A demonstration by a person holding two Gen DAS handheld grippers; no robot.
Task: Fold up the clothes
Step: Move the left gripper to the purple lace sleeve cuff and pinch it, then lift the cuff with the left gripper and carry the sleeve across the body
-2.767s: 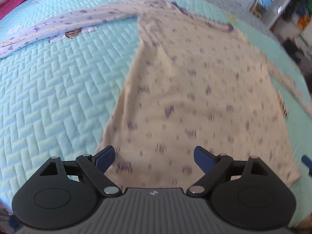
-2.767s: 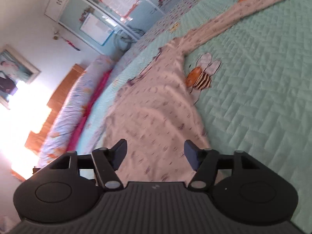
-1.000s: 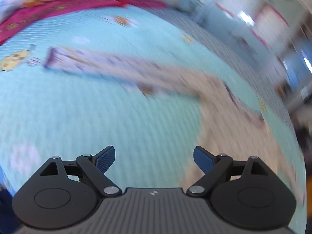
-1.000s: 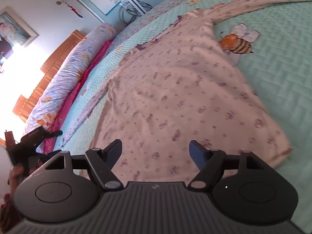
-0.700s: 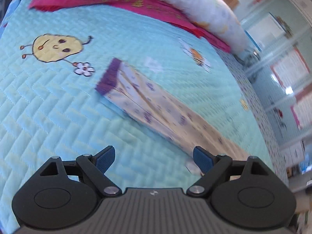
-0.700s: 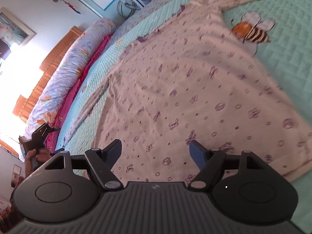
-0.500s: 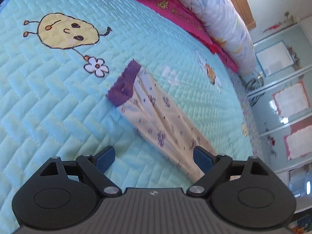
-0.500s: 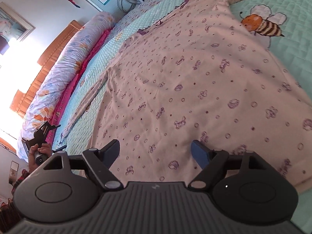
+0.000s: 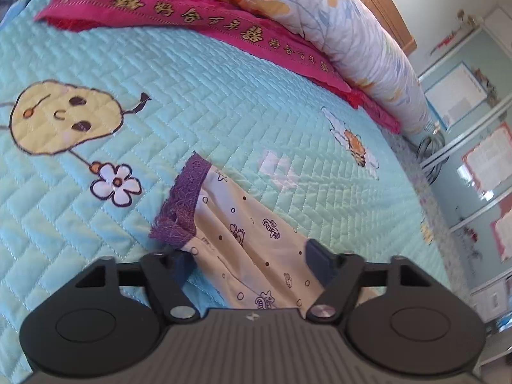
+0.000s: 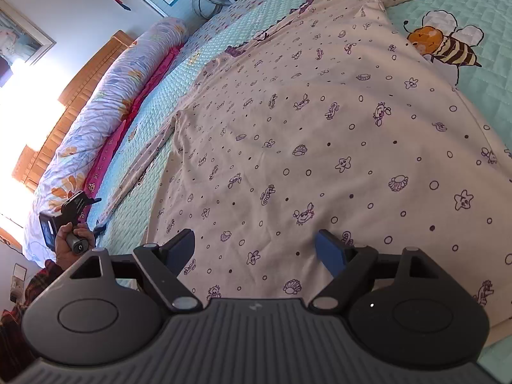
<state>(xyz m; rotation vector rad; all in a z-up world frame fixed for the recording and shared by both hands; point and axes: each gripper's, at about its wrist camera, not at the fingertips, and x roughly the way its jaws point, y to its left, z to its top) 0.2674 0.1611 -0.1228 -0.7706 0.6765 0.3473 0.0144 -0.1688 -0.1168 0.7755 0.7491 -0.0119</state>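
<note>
Left wrist: left gripper (image 9: pixel 249 260) jaws, just closing, flank sleeve (image 9: pixel 246 246); right gripper (image 10: pixel 256 252) jaws apart.

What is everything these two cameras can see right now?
Nightshirt: one, cream with purple sea-creature print, spread flat on the bed.
Sleeve cuff: one, purple lace, lying on the quilt ahead of the left claw.
Quilt: one, turquoise, with bee, flower and face patches.
Blanket: one, pink with gold lettering, along the headboard side.
Bolster: one, pale floral, beside the blanket.
Left claw: black, blue pads, jaws just closing around the sleeve.
Right claw: black, open over the hem.
Hand: one, holding the left claw's handle.
</note>
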